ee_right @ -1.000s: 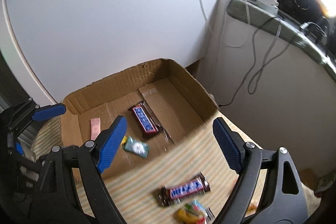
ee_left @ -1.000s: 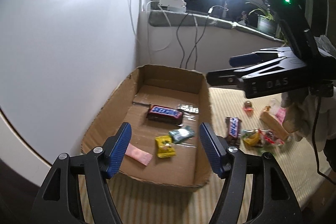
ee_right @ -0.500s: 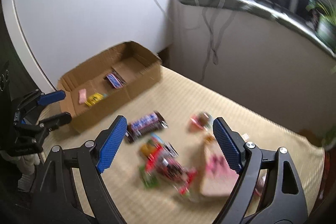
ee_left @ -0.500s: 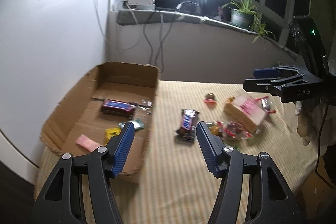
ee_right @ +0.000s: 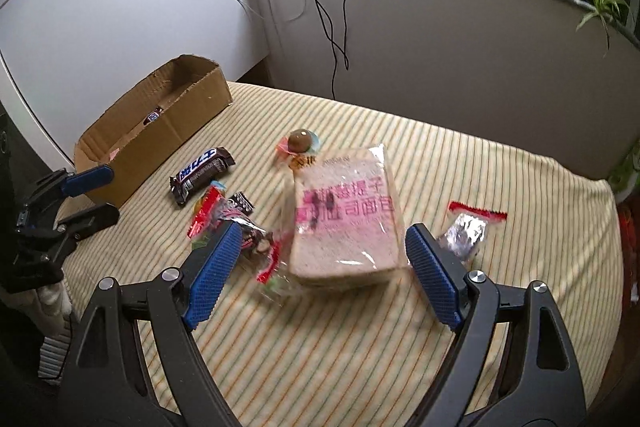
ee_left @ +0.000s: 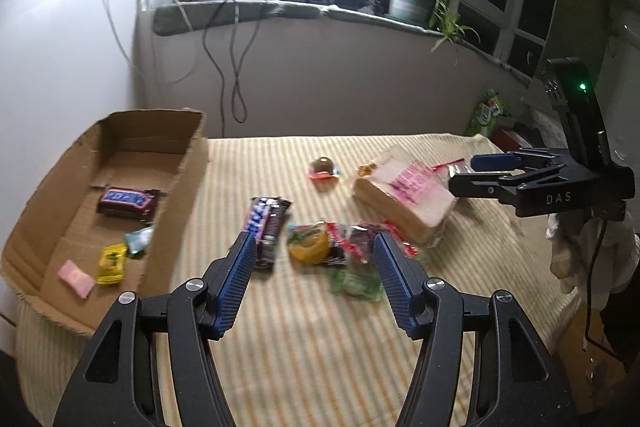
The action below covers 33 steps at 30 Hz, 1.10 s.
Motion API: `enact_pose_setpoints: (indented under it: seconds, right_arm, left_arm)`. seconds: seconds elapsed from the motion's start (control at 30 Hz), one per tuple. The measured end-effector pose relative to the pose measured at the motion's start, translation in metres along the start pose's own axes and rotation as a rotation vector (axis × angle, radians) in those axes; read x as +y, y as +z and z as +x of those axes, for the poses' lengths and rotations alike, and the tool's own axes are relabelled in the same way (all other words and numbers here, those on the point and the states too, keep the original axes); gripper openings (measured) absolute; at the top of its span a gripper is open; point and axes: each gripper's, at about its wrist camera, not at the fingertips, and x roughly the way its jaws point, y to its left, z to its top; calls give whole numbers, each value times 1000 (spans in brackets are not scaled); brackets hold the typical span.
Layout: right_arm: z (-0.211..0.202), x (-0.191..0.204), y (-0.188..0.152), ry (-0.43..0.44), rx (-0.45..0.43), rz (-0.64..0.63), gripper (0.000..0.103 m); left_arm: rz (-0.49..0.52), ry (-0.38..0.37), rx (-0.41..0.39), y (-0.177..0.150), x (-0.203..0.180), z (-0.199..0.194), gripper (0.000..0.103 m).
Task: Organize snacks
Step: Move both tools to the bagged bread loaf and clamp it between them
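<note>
A cardboard box [ee_left: 188, 163] at the left holds a Snickers bar [ee_left: 128, 201], a yellow candy [ee_left: 112, 263], a pink wafer [ee_left: 76, 277] and a green packet [ee_left: 138, 241]. On the striped cloth lie a Milky Way bar [ee_left: 266, 227], a heap of small wrapped sweets [ee_left: 340, 247], a bagged bread loaf [ee_right: 344, 215], a round chocolate [ee_right: 301, 141] and a silver packet [ee_right: 466, 231]. My left gripper [ee_left: 314, 267] is open and empty above the sweets. My right gripper [ee_right: 320, 267] is open and empty, its fingers either side of the loaf.
The box [ee_right: 160, 139] stands against a white panel [ee_left: 60, 47]. Cables [ee_left: 236, 67] hang down the back wall. Potted plants [ee_left: 412, 3] stand on the sill under a bright ring light. The cloth [ee_right: 520, 187] drops off at the right edge.
Both grippers have swung away from the box to the loose snacks on the cloth. Both stay open and empty.
</note>
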Motion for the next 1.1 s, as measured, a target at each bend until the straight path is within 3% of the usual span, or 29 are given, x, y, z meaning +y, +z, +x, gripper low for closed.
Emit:
enact_pose_setpoints:
  seconds: [0.47, 0.73, 1.1]
  right_arm:
    - [36, -44, 8, 150, 75, 121, 87]
    - [62, -54, 14, 223, 135, 140, 87]
    - [76, -53, 13, 272, 185, 123, 83]
  left_arm:
    - [20, -163, 84, 14, -55, 52, 61]
    - [-16, -243, 161, 22, -70, 89, 61]
    - [-39, -264, 233, 25, -73, 123, 61]
